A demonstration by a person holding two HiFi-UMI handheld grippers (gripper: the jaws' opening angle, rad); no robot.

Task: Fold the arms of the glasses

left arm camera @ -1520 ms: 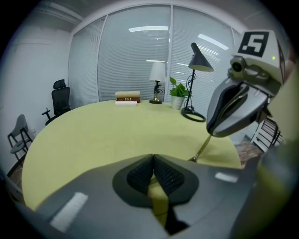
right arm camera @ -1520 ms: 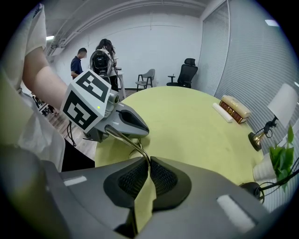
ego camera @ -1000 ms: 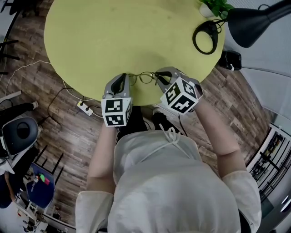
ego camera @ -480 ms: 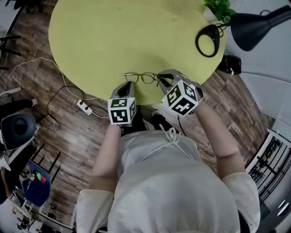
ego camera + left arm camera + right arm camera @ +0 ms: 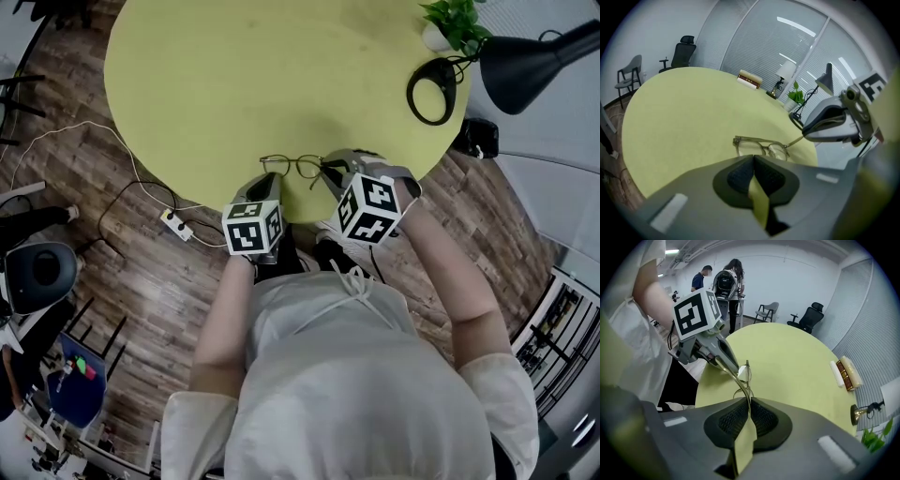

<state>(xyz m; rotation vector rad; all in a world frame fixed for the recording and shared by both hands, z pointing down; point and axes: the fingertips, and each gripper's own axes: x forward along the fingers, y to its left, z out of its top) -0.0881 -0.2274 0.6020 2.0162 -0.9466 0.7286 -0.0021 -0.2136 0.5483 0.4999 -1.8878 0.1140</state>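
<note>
Glasses [image 5: 292, 166], thin-framed with clear lenses, sit on the round yellow-green table [image 5: 234, 75] near its front edge. Right gripper [image 5: 327, 168] pinches one arm. Left gripper [image 5: 266, 179], jaws pressed together and empty, is just beside the opposite frame end.

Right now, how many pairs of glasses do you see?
1. The glasses are by the yellow table's edge nearest the person, one arm pinched in the right tongs. None seem hidden.
</note>
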